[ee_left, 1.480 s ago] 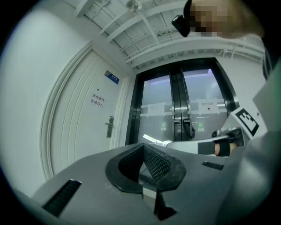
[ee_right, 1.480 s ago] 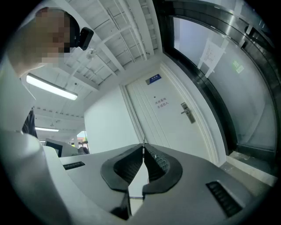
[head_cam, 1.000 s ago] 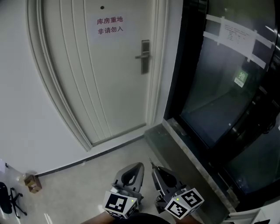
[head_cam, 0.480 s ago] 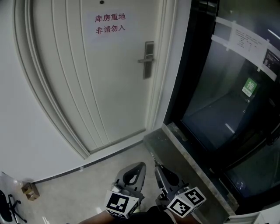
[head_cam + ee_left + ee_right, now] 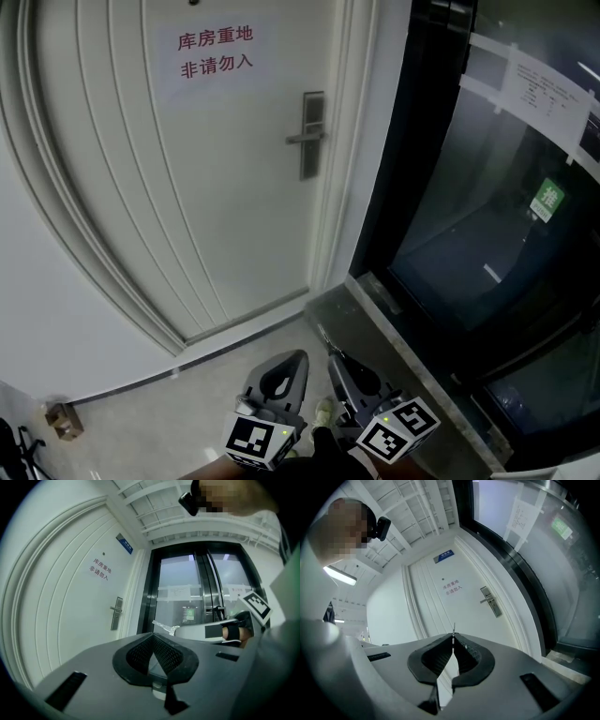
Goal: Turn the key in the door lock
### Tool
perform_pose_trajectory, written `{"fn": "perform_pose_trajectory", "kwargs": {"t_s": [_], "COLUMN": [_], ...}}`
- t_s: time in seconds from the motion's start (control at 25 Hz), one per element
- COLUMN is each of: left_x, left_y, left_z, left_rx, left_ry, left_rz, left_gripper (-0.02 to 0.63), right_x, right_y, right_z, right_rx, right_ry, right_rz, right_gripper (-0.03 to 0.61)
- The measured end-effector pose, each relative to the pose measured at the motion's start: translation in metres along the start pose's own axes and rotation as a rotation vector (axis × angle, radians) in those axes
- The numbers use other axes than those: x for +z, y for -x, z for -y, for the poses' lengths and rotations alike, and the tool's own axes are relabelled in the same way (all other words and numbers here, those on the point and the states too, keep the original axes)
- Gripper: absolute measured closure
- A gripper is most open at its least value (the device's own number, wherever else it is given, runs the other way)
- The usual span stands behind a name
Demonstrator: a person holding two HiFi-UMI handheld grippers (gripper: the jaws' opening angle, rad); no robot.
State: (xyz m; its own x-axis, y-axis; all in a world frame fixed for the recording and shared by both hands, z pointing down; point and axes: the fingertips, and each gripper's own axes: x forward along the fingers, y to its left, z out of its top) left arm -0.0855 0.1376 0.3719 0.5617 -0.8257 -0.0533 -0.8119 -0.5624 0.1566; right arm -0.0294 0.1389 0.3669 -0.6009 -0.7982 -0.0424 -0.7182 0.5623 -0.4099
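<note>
A silver lock plate with a lever handle (image 5: 311, 134) sits on the right side of a white panelled door (image 5: 216, 187); it also shows as the lock plate (image 5: 116, 613) and the lock plate (image 5: 490, 601) in the two gripper views. My right gripper (image 5: 336, 362) is shut on a thin silver key (image 5: 453, 629), whose blade sticks out past the jaw tips, seen as the key (image 5: 165, 627) from the left. My left gripper (image 5: 298, 362) is beside it, shut with nothing held. Both grippers are held low, well short of the door.
A notice with red print (image 5: 216, 52) is stuck on the door. Dark glass panels (image 5: 487, 187) with taped papers stand to the right, above a grey stone sill (image 5: 394, 328). A small cardboard box (image 5: 61, 415) lies on the floor at the lower left.
The door and its lock look larger and have shifted slightly in the head view as the person came closer. Both grippers stay shut, low in the frame.
</note>
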Motion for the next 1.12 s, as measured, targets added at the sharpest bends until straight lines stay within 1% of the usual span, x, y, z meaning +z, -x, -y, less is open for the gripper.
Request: {"fn": "perform_pose_trajectory", "kwargs": {"t_s": [0.24, 0.52, 0.76, 0.88, 1.0, 1.12], "left_x": [0.002, 0.004, 0.008, 0.008, 0.01, 0.008], "left_y": [-0.074, -0.173, -0.231, -0.247, -0.26, -0.275], "left_z": [-0.015, -0.017, -0.029, -0.039, -0.05, -0.061], "left_rx": [0.027, 0.059, 0.109, 0.135, 0.154, 0.169], "left_ry": [-0.016, -0.03, -0.037, -0.038, -0.041, -0.038], "left_rz": [-0.009, -0.011, 0.002, -0.002, 0.006, 0.0], "left_gripper": [0.609, 0.609, 0.609, 0.609, 0.609, 0.609], "right_x": [0.03, 0.073, 0.095, 0.1, 0.098, 0.099], "right_y": [-0.039, -0.076, -0.11, -0.128, -0.148, -0.164], "right_z": [0.061, 0.143, 0.191, 0.204, 0.219, 0.232], "right_rx": [0.02, 0.054, 0.101, 0.133, 0.159, 0.168], "right_ry": [-0.005, -0.017, -0.027, -0.078, -0.201, -0.27], "right_rz": [0.001, 0.0, -0.016, -0.03, -0.053, -0.064], "right_gripper": [0.558, 0.558, 0.558, 0.558, 0.558, 0.558]}}
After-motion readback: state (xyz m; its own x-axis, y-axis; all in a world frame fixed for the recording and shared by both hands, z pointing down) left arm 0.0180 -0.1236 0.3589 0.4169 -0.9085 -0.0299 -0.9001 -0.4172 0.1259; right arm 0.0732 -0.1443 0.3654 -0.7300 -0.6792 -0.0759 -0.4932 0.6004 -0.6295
